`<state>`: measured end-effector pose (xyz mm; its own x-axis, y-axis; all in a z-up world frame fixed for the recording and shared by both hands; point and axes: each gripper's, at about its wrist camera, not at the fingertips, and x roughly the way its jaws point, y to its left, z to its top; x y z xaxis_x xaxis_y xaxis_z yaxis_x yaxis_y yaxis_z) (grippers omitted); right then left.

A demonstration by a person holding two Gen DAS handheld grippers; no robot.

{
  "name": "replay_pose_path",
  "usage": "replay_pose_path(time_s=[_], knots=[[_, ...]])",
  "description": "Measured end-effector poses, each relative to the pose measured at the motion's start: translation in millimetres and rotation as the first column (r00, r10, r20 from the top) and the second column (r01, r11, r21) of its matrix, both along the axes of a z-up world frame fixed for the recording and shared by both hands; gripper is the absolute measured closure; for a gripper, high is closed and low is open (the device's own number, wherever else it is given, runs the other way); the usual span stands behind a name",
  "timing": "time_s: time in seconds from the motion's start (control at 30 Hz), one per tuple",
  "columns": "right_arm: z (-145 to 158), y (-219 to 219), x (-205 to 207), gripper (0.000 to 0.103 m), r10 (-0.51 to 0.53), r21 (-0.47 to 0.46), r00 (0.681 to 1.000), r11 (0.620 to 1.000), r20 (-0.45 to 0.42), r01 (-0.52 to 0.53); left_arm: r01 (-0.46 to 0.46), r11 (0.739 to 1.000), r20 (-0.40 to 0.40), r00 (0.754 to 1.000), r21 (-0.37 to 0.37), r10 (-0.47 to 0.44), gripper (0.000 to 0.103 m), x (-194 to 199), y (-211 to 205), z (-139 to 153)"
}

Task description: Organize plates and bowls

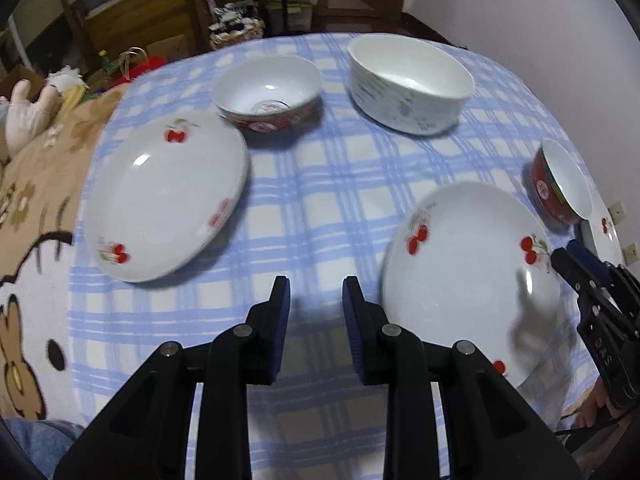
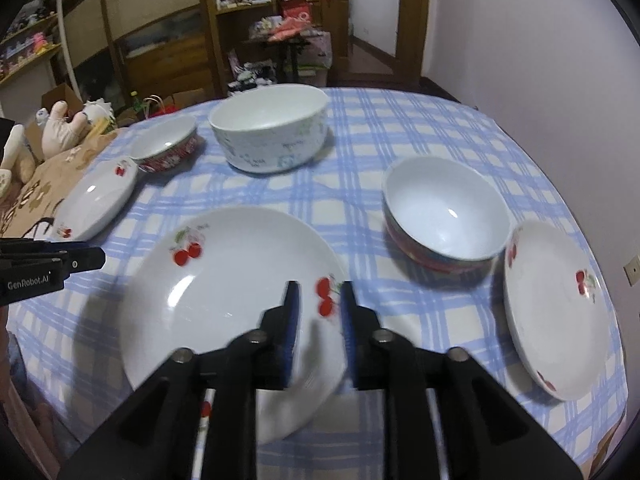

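Blue-and-white checked tablecloth (image 2: pixel 400 128), 3 white plates with red cherries, near one (image 2: pixel 224 292), far-left red-patterned bowl (image 2: pixel 166 148), far white bowl (image 2: pixel 268 128) with faint, possibly floral print, black grippers' blue pads (image 1: pixel 282 320).

Beyond the fingers, wooden cabinets (image 2: pixel 168 32) with shelves line the far wall, and a cluttered small table (image 2: pixel 294 46) stands before a wooden door (image 2: pixel 336 4). A plain pale wall (image 2: pixel 520 40) runs along the right. Stuffed toys (image 2: pixel 60 128) sit off to the left.
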<state>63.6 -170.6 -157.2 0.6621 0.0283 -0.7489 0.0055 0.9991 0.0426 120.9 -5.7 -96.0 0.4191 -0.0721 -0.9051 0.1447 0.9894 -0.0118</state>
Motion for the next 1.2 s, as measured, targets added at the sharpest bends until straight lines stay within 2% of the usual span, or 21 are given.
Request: replay_pose_path(time_s=[0.03,0.13,0.3,0.4,0.47,0.53,0.57,0.67,0.87,1.07,1.2], knots=[[2,4,1,0.062,0.011,0.000,1.000,1.000,0.008,-0.011,-0.004,1.000,0.008,1.000,0.016,0.003,0.072,1,4,4],[9,18,8,0.058,0.045,-0.012,0.999,0.999,0.029,-0.045,-0.018,0.998,0.035,0.999,0.053,0.016,0.058,6,17,14],[17,39,26,0.045,0.090,0.001,0.995,0.996,0.048,-0.090,0.000,0.995,0.046,0.999,0.100,-0.004,0.053,17,35,28],[20,51,38,0.038,0.114,0.005,0.992,0.993,0.055,-0.115,-0.026,0.997,0.055,0.998,0.067,0.022,0.036,25,51,38],[21,59,46,0.031,0.125,0.015,0.991,0.992,0.056,-0.126,-0.023,0.998,0.068,0.997,0.056,0.019,0.032,31,60,41],[24,67,55,0.030,0.136,0.023,0.989,0.990,0.060,-0.137,-0.002,0.997,0.070,0.998,0.071,-0.003,0.028,40,67,41],[25,72,60,0.030,0.140,0.024,0.988,0.990,0.063,-0.142,-0.006,0.997,0.070,0.998,0.081,0.000,0.022,44,71,40],[26,86,75,0.030,0.160,0.036,0.985,0.986,0.060,-0.163,-0.029,0.994,0.076,0.997,0.106,0.021,0.014,56,87,36],[28,117,105,0.030,0.190,0.071,0.980,0.978,0.065,-0.195,-0.084,0.985,0.055,0.996,0.151,0.076,0.013,78,120,21],[18,150,128,0.030,0.221,0.101,0.974,0.969,0.050,-0.225,-0.147,0.983,0.039,0.989,0.108,0.144,0.013,92,149,7],[7,168,138,0.030,0.236,0.121,0.971,0.964,0.030,-0.238,-0.184,0.977,0.025,0.983,0.106,0.183,0.013,99,163,-5]])
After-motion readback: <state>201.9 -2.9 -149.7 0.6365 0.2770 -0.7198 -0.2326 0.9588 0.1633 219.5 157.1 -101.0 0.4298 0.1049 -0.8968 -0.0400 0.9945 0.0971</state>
